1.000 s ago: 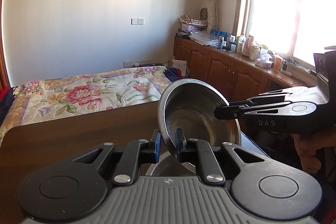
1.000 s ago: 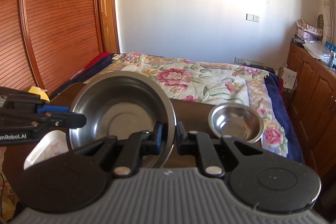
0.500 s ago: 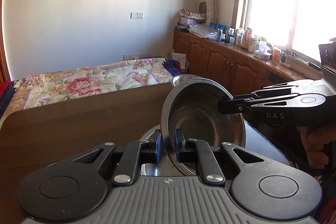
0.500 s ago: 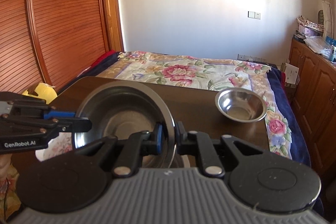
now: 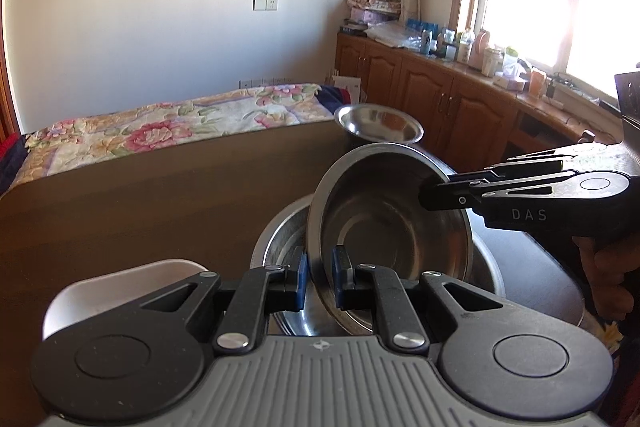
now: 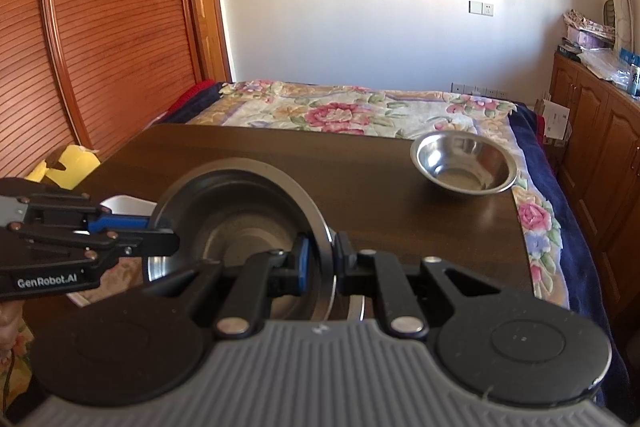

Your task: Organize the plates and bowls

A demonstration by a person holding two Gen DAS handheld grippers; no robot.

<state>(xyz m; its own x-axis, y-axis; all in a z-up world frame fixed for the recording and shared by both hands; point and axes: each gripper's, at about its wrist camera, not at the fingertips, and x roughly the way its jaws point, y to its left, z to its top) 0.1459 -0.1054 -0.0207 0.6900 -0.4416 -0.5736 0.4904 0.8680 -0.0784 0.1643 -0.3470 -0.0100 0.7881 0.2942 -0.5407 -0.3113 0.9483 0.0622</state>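
I am holding a shiny steel bowl [image 5: 390,223] up on its edge, so its round inside faces sideways, and it hangs tilted just over a bigger steel bowl [image 5: 280,247] that sits on the dark brown table [image 5: 140,195]. The held bowl is smooth and silver with a flat bottom and a thin rim that sticks out. My left gripper [image 5: 319,277] pinches the near rim, with one blue pad on each side of the thin metal. My right gripper [image 6: 320,263] pinches the other side of the same bowl the same way, and in the left view it reaches in from the right, flat and level, with my hand [image 5: 612,275] wrapped round its handle. So both of my jaws are squeezed onto that one bowl from across each other. A small steel bowl [image 6: 466,163] sits alone, well apart, by the far right corner of the table. A white dish [image 5: 120,287] with soft round corners sits on the table just left of the big bowl. Past the table is a bed with a flowery cover [image 6: 340,107].
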